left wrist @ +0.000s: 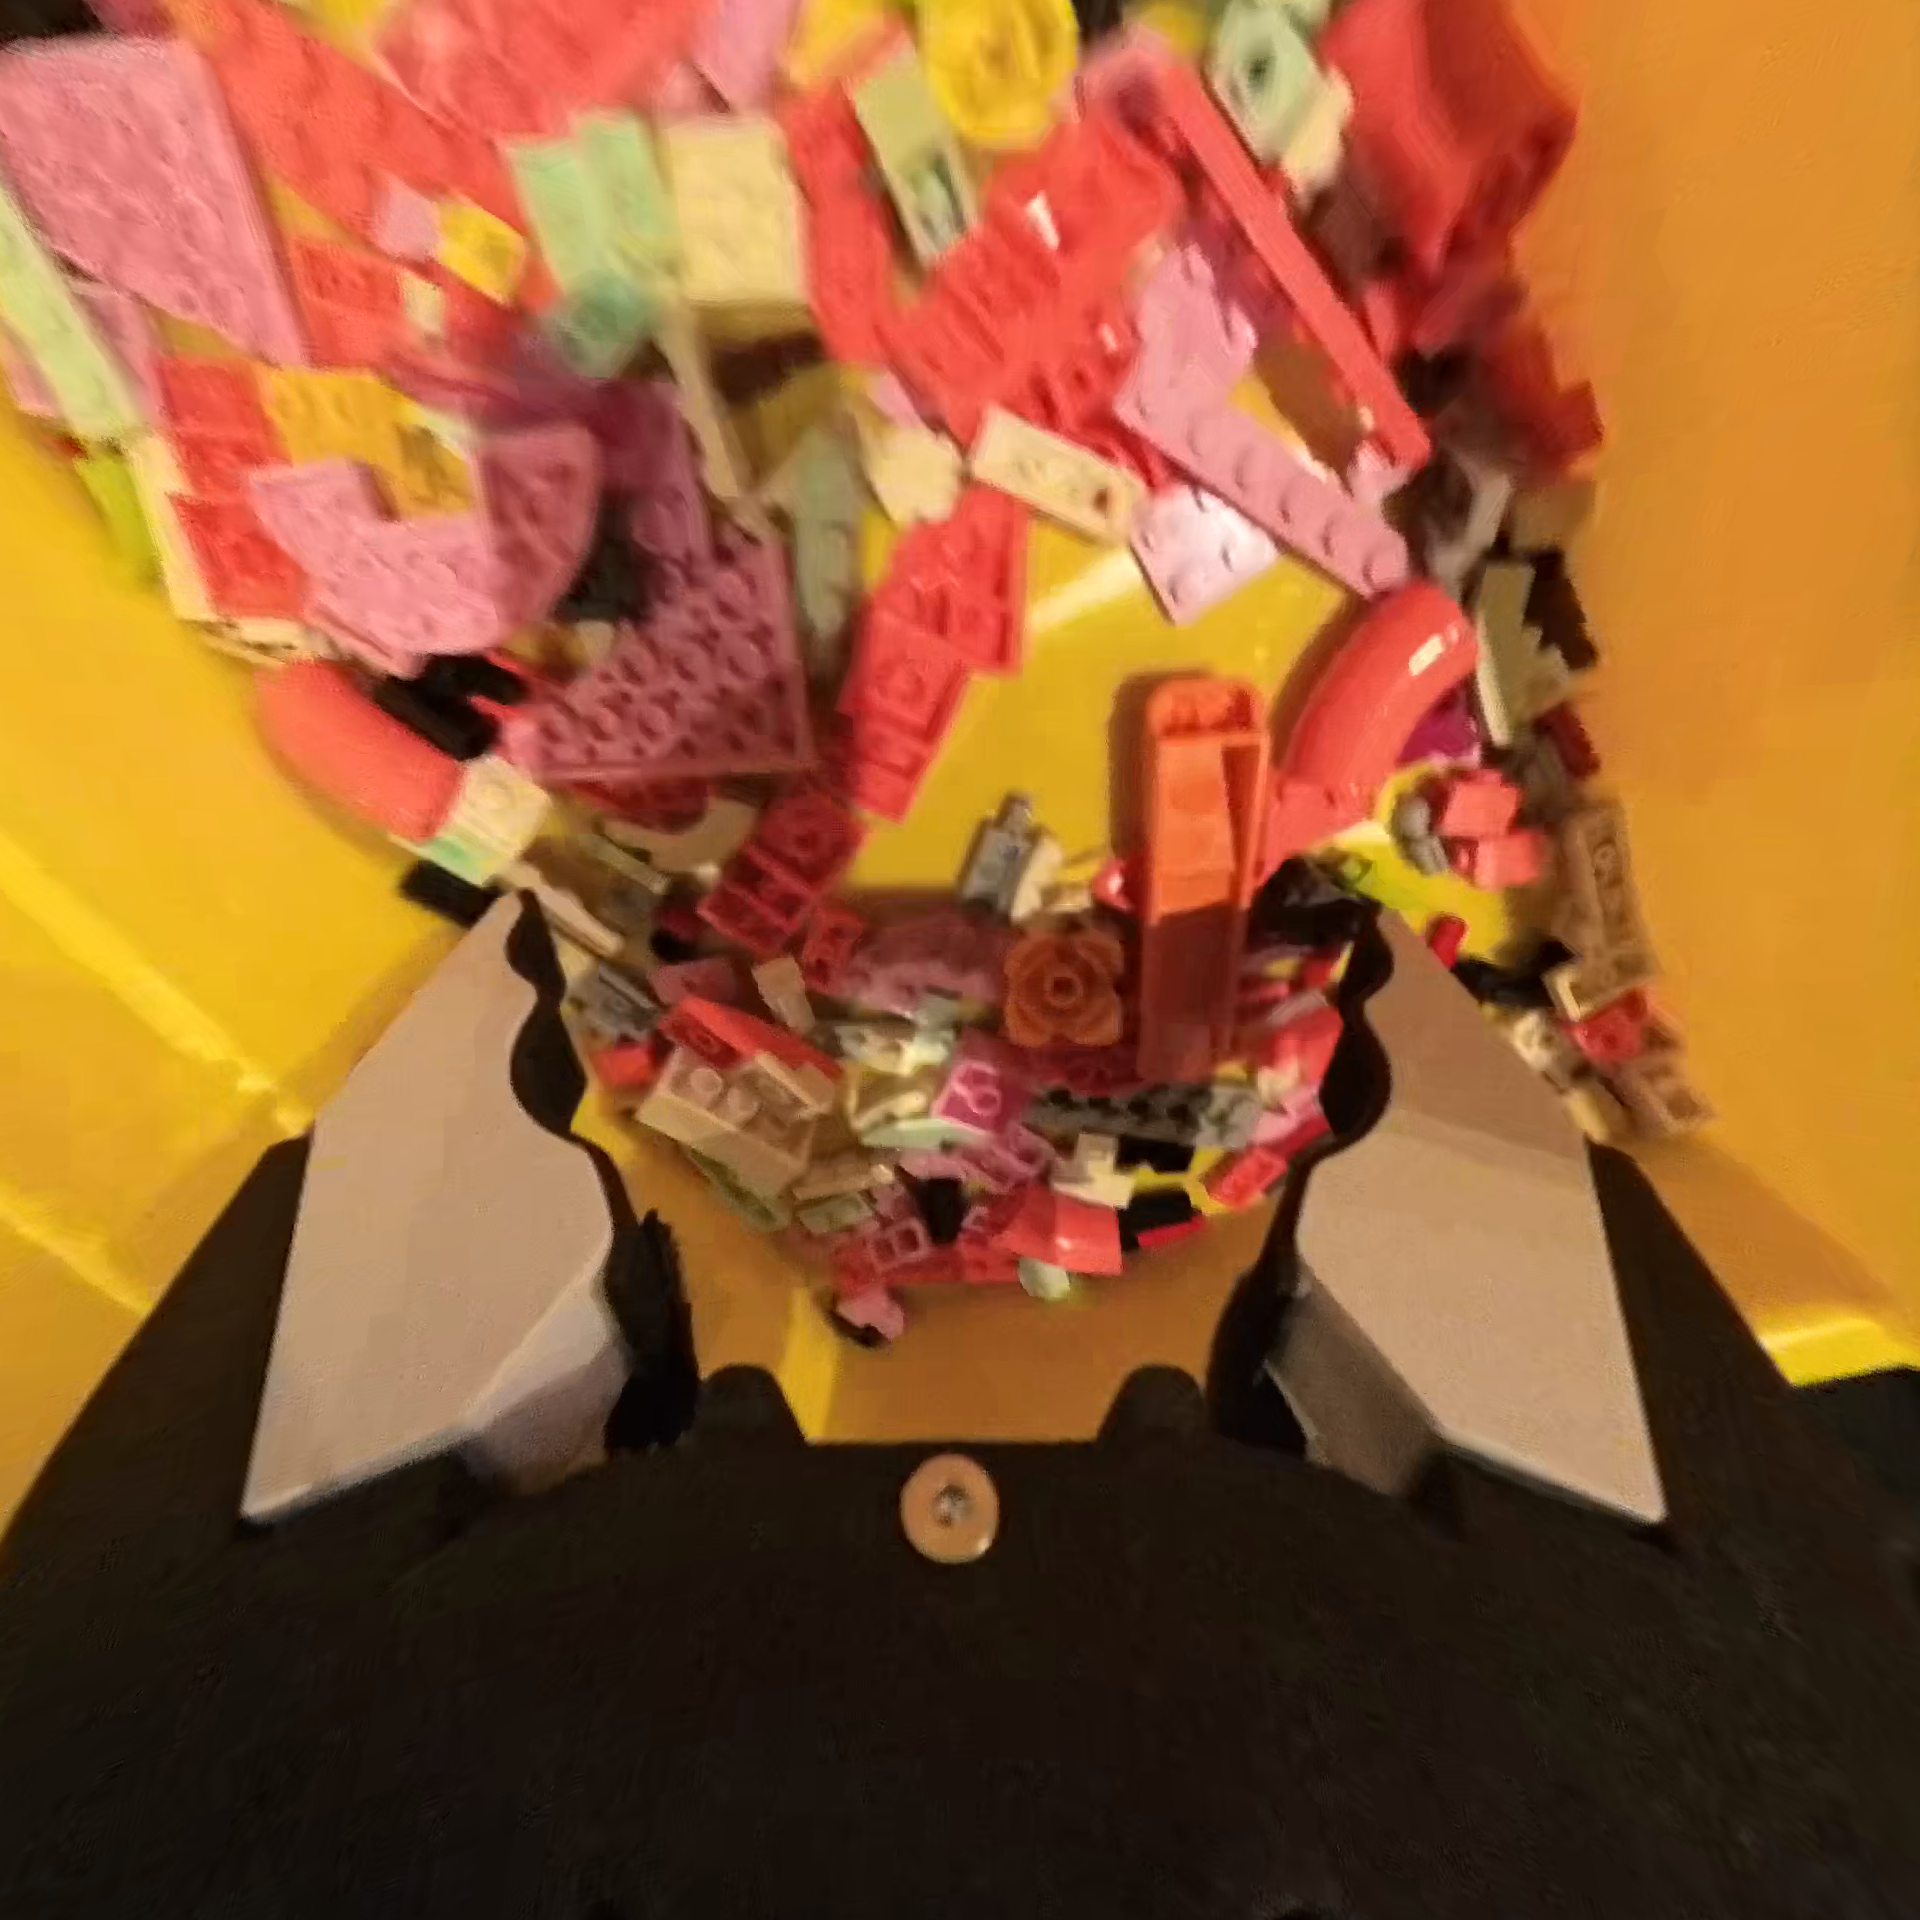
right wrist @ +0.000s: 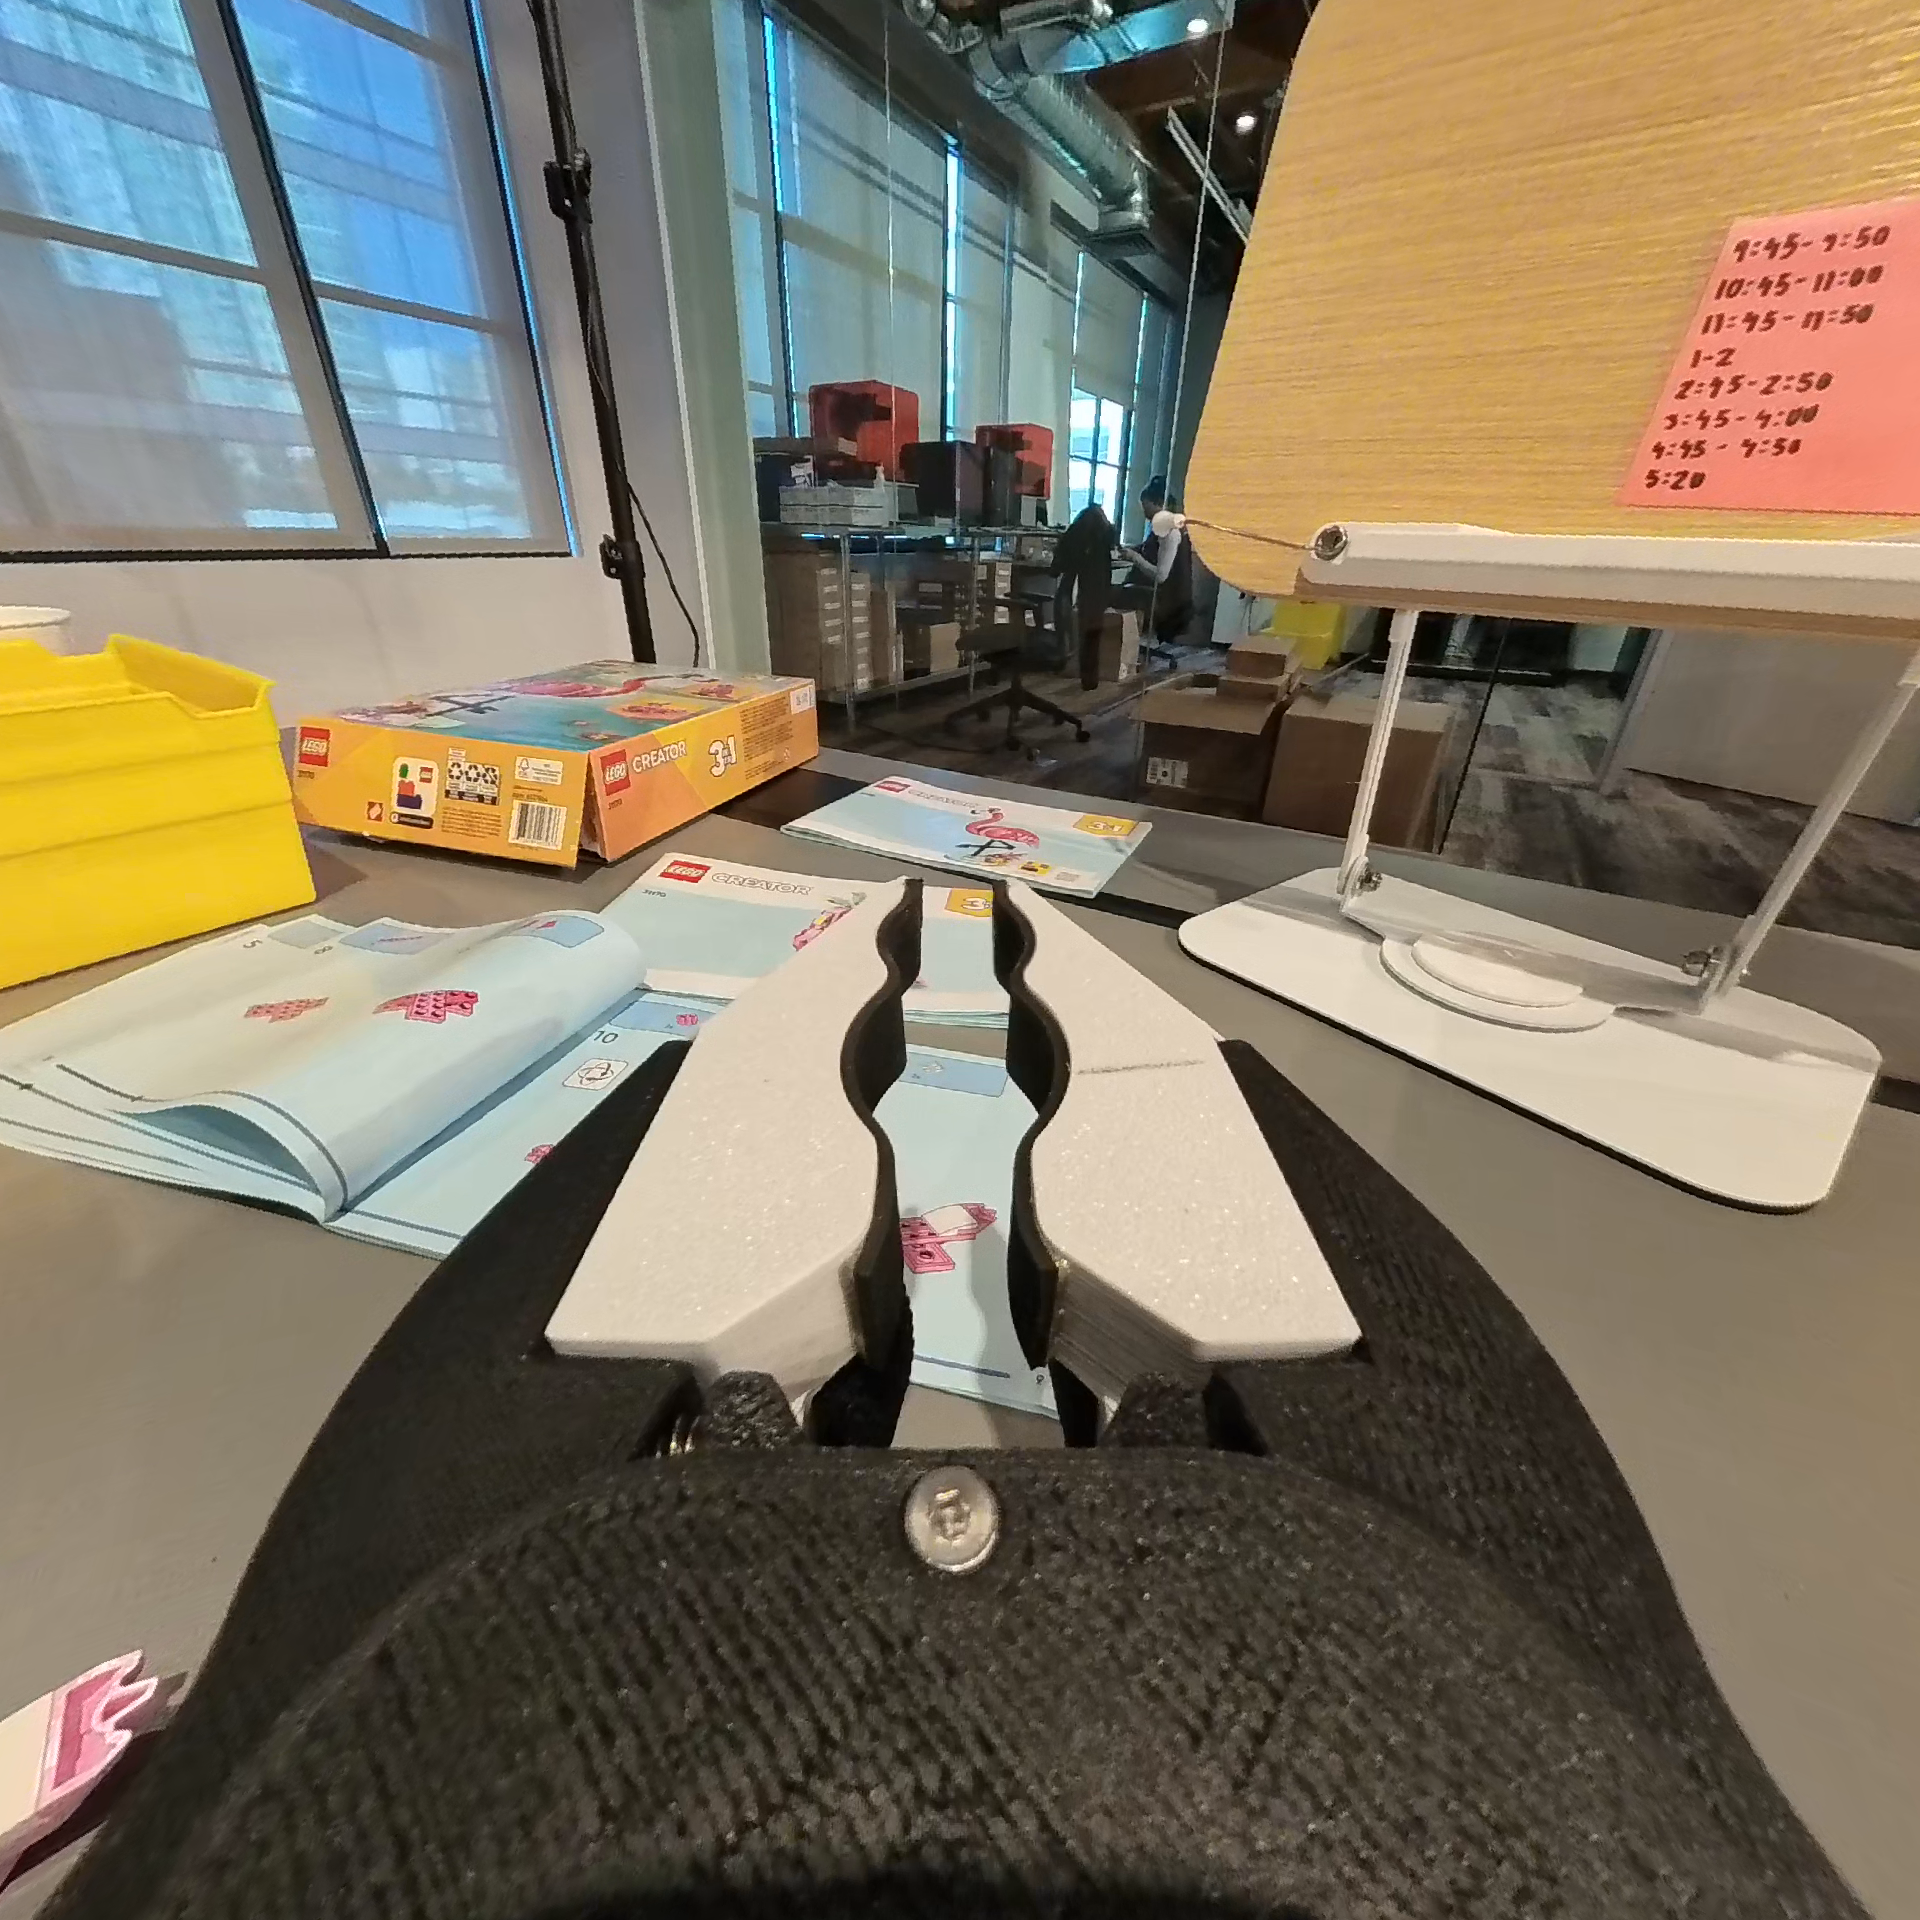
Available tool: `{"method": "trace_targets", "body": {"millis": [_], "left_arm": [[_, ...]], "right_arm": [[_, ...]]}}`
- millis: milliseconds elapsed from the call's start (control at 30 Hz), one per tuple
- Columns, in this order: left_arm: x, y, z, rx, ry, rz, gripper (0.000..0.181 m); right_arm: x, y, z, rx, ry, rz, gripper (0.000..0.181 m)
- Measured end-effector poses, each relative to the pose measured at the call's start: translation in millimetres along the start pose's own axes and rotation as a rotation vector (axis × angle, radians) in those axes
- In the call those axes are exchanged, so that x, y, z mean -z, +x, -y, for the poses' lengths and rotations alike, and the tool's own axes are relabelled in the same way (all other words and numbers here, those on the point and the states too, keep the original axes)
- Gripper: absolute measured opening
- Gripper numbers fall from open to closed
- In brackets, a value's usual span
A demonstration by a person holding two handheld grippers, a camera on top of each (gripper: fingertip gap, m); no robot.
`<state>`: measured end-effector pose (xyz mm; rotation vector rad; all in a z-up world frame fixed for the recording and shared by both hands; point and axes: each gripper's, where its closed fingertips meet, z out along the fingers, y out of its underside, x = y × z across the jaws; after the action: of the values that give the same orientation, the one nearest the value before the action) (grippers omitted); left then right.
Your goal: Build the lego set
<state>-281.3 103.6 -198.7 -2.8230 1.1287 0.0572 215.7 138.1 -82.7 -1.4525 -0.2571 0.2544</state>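
Observation:
My left gripper [left wrist: 945, 920] is open and empty, reaching down into a yellow bin [left wrist: 156, 831]. It hovers over a heap of loose lego pieces [left wrist: 935, 520] in coral, pink, mint, cream and dark red. A long orange slope brick [left wrist: 1195, 862] and a brown rose piece [left wrist: 1062, 985] lie between the fingers. My right gripper [right wrist: 957, 885] is empty, its jaws only narrowly apart, low over an open instruction booklet [right wrist: 312, 1039] on the grey table. A small pink built piece [right wrist: 78, 1745] shows at the bottom left edge.
The yellow bin [right wrist: 135, 800] stands at the table's left. The lego box [right wrist: 551, 769] lies behind it, and a second booklet [right wrist: 966, 831] lies farther back. A white stand [right wrist: 1558, 997] with a wooden board and a pink note [right wrist: 1787, 364] is at right. Some 50 cm of space lies between my two pairs of fingers.

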Motion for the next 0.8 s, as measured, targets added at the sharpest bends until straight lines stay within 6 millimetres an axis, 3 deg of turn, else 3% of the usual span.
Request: {"method": "trace_targets", "body": {"millis": [33, 100, 133, 200, 267, 400, 567, 800], "left_arm": [[1, -8, 9, 0.034, 0.047, 0.021, 0.142], [10, -31, 26, 0.183, 0.154, 0.084, 0.117], [19, -35, 35, 0.263, 0.220, 0.058, 0.103], [42, -28, 45, 0.351, 0.315, -0.090, 0.096], [58, -32, 37, 0.391, 0.304, -0.126, 0.075], [61, -39, -1, 0.387, 0.148, -0.098, 0.000], [44, -38, -46, 0.376, -0.093, 0.008, 0.000], [33, -40, -46, 0.327, -0.144, 0.102, 0.000]], "right_arm": [[0, 0, 0, -0.001, 0.000, 0.000, 0.011], [0, 0, 0, -0.003, 0.000, 0.000, 0.011], [0, 0, 0, -0.003, 0.001, -0.001, 0.011], [0, 1, 0, -0.002, 0.003, -0.003, 0.011], [0, 1, 0, -0.001, 0.003, -0.003, 0.012], [0, 0, 0, -0.001, 0.001, 0.003, 0.012], [0, -1, 0, -0.004, 0.000, 0.007, 0.012], [1, -1, 0, -0.007, 0.002, 0.008, 0.012]]}}
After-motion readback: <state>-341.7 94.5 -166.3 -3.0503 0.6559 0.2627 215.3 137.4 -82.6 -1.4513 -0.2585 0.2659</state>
